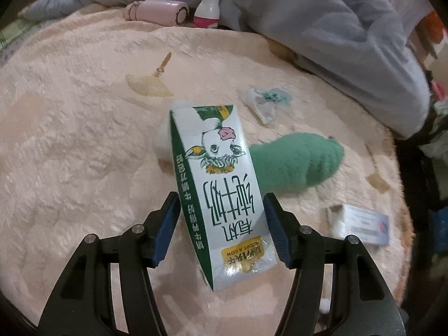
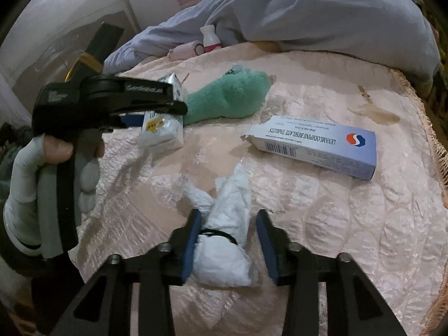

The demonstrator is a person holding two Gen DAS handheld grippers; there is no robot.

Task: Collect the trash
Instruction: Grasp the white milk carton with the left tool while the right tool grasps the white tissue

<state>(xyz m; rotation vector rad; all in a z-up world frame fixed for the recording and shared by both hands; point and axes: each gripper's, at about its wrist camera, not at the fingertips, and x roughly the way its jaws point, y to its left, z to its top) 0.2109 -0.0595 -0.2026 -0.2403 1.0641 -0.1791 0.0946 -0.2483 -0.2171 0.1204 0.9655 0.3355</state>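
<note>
Left wrist view, milk carton: I judge it light and probably empty, with thin card walls that would dent under a hard squeeze; the glossy print may slip. The broad faces near the lower half look the best place to hold.
Left wrist view, carton appearance: white and green, upside-down cow drawing, yellow "ADOPT A COW" label, creased at the near end.
Left wrist view, left gripper: jaws apart, one on each side of the carton. I cannot tell whether the pads touch it.
Left wrist view, position: the carton lies on the peach quilted bedspread, just beside a green plush toy.
Left wrist view, other litter: a torn wrapper and a medicine box lie apart from it.
Right wrist view, tissue wad: soft, very light, will compress freely; I would hold the bulky near end.
Right wrist view, wad appearance: white, crumpled, a black hair tie looped round it.
Right wrist view, right gripper: jaws apart, straddling the wad; the left pad seems to touch it, the right pad is clear.
Right wrist view, position: the wad lies on the bedspread, near the blue and white medicine box.
</note>
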